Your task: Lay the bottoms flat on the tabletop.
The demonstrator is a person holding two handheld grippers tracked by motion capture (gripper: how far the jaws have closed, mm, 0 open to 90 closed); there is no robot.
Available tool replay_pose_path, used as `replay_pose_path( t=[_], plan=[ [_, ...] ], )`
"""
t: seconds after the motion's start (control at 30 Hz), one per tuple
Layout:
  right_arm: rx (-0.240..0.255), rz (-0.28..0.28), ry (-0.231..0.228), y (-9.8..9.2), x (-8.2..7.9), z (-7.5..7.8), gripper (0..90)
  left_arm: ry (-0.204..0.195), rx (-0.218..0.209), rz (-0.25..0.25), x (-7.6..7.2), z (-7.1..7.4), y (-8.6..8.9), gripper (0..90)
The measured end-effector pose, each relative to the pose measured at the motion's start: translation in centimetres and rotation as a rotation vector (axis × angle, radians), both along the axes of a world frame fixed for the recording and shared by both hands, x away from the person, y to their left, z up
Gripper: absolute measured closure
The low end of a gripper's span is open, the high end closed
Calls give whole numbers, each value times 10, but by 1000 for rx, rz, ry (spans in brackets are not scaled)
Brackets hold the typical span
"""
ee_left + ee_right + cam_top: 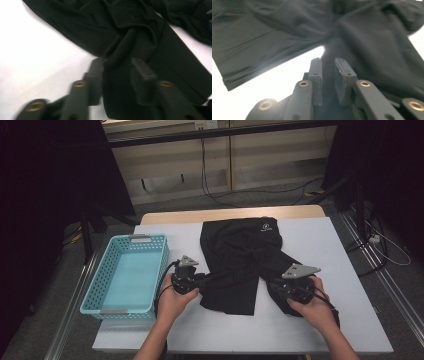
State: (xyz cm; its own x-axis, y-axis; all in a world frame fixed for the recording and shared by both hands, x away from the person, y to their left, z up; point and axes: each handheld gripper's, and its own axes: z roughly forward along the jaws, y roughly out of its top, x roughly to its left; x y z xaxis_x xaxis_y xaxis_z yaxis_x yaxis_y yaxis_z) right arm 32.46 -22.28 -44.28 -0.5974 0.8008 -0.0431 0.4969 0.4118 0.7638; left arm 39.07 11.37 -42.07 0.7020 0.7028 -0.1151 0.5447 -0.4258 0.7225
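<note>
A black garment (240,255) with a small white logo lies crumpled on the white table (320,245), its two legs reaching toward me. My left gripper (202,280) sits at the near left leg. In the left gripper view its jaws (117,65) stand apart, with a raised fold of the black cloth (130,42) between them, and the pads do not squeeze it. My right gripper (275,287) is at the near right leg. Its jaws (328,62) stand slightly apart around a ridge of cloth (367,37), with no visible pinch.
A light blue perforated basket (95,290) stands at the table's left edge, close beside my left hand. Bare white table lies in front of the garment and to its right. Cables trail over the floor beyond the table.
</note>
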Motion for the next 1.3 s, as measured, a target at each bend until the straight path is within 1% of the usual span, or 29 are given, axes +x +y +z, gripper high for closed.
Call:
replay_pose_path(
  t=[0.03, 0.07, 0.1, 0.13, 0.17, 0.2, 0.23, 0.3, 0.33, 0.37, 0.4, 0.43, 0.5, 0.53, 0.63, 0.7, 0.73, 0.8, 0.9, 0.93, 1.0, 1.1, 1.17, 1.2, 1.23, 1.27, 1.3],
  plan=[
    [-5, 12, 1, 4, -1, -1, 717, -12, 15, -2, 0, -1, -1, 508],
    [-8, 19, 3, 7, -3, -1, 713, -20, 21, 7, 1, -2, -2, 397],
    [-14, 30, 7, 10, -4, -3, 706, -27, 22, 7, 1, -2, -2, 347],
    [-23, 43, 16, 13, -6, -5, 696, -21, 16, 7, 2, -3, -1, 328],
    [-35, 50, 21, 16, -6, -6, 690, -17, 21, 10, 2, -3, -1, 292],
    [-73, 57, 26, 19, -6, -10, 689, -26, 26, 15, 3, -3, -1, 218],
    [-73, 57, 26, 19, -6, -10, 689, -31, 28, 15, 3, -3, 0, 218],
    [-106, 45, 28, 20, -4, -13, 698, -27, 23, 10, 3, -4, 0, 209],
    [-82, 39, 49, 17, -1, -15, 718, -25, 24, 4, 3, -4, 0, 186],
    [-82, 39, 49, 17, -1, -15, 718, -28, 28, -6, 4, -4, 1, 186],
    [-68, 39, 65, 15, 1, -15, 780, -25, 27, -13, 4, -4, 1, 176],
    [-68, 39, 65, 15, 1, -15, 780, -22, 22, -15, 4, -4, 1, 176],
    [-64, 48, 70, 16, 2, -15, 854, -22, 19, -22, 5, -5, 1, 166],
    [-66, 47, 76, 16, 3, -14, 875, -19, 10, -17, 5, -5, 1, 162],
    [-60, 57, 85, 15, 6, -14, 900, -20, 10, -19, 5, -5, 0, 158],
    [-62, 57, 82, 13, 6, -12, 900, -37, 31, -28, 4, -3, 0, 158],
    [-24, 62, 84, 12, 5, -9, 900, -38, 25, -33, 3, -2, -1, 157],
    [-23, 64, 75, 11, 4, -7, 900, -47, 23, -33, 3, 1, -2, 158],
    [-14, 61, 54, 5, -2, 3, 900, -54, 30, -29, 2, 1, 0, 157],
    [1, 52, 39, 2, -5, 7, 900, -55, 29, -24, 1, 1, 1, 157],
    [44, 47, 28, -5, -10, 14, 900, -66, 34, -21, 1, 3, 2, 153],
    [73, 19, 3, -14, -14, 20, 900, -75, 30, -2, 1, 5, 3, 153],
    [128, 8, 3, -21, -14, 22, 900, -76, 34, -3, 0, 5, 4, 153],
    [148, -7, 2, -24, -15, 23, 900, -78, 38, -4, 0, 5, 4, 153],
    [158, -23, -4, -27, -14, 23, 900, -82, 41, -5, 1, 5, 4, 154],
    [163, -30, -5, -30, -12, 22, 900, -75, 37, -3, 1, 6, 4, 156],
    [165, -45, -11, -33, -10, 21, 900, -84, 38, 1, 2, 6, 4, 156]
  ],
)
